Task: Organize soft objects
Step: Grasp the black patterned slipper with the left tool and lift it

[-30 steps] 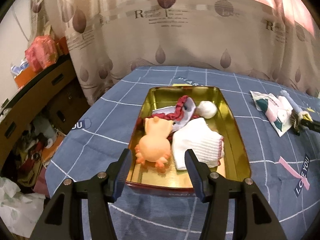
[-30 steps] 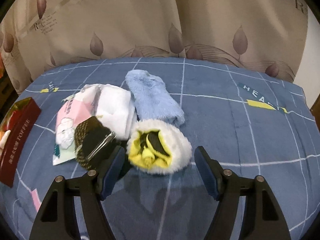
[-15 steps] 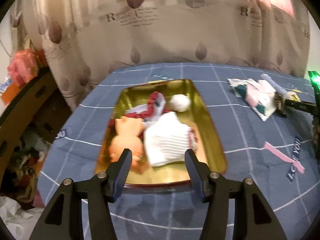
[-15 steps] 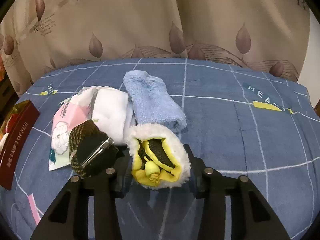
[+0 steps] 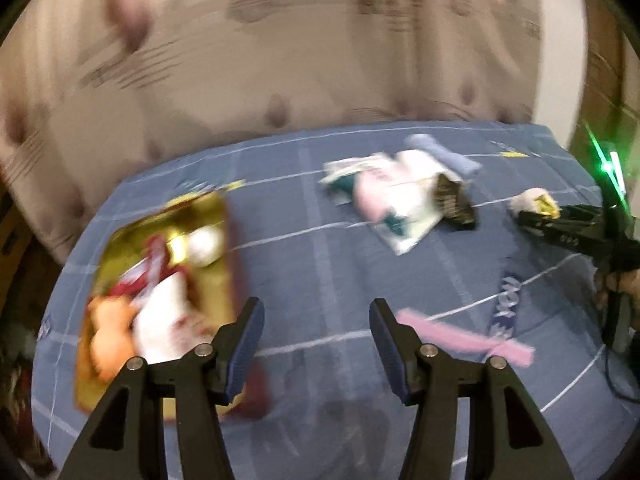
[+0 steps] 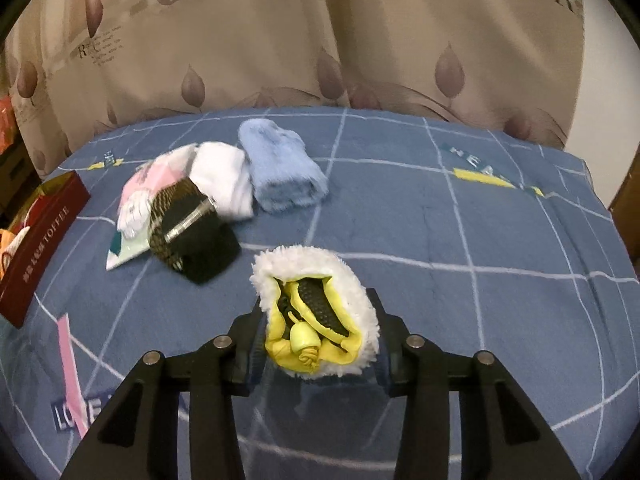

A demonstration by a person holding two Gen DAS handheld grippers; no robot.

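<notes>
- The right gripper (image 6: 318, 340) is clamped on a fluffy white slipper (image 6: 316, 312) with yellow lining; its jaws have just been closing, and both pads press the slipper's sides.
- The slipper's long axis runs away from the right camera, along the fingers, with its open yellow mouth facing back toward the lens and a small yellow knot at the near rim. It sits over the blue checked sheet (image 6: 460, 240), in front of the other soft things.
- The left gripper (image 5: 316, 344) is spread wide with nothing between its fingers, only sheet below.
- The tin (image 5: 218, 240), gold inside and dark red outside, lies at the left of the left view. It holds an orange toy (image 5: 108, 336), a white cloth (image 5: 160, 320), something red and white, and a white ball (image 5: 204, 240); blur hides finer detail.
- On the sheet, well apart from the tin, lie a blue towel roll (image 6: 280, 172), a white fold (image 6: 224, 176), a pink and white packet (image 6: 140, 188) and a dark patterned piece with a metal clip (image 6: 188, 232), all touching or overlapping one another.
- The towel roll's long axis runs away from the right camera, leaning slightly left.
- Only the left view shows the tin's contents and the right gripper from outside, with the slipper at its tip and a green light behind it.
- Only the right view shows the slipper's lining, the tin's red side lettered TOFFEE, and the clip sharply.
- A leaf-print curtain (image 6: 320, 40) hangs behind.
</notes>
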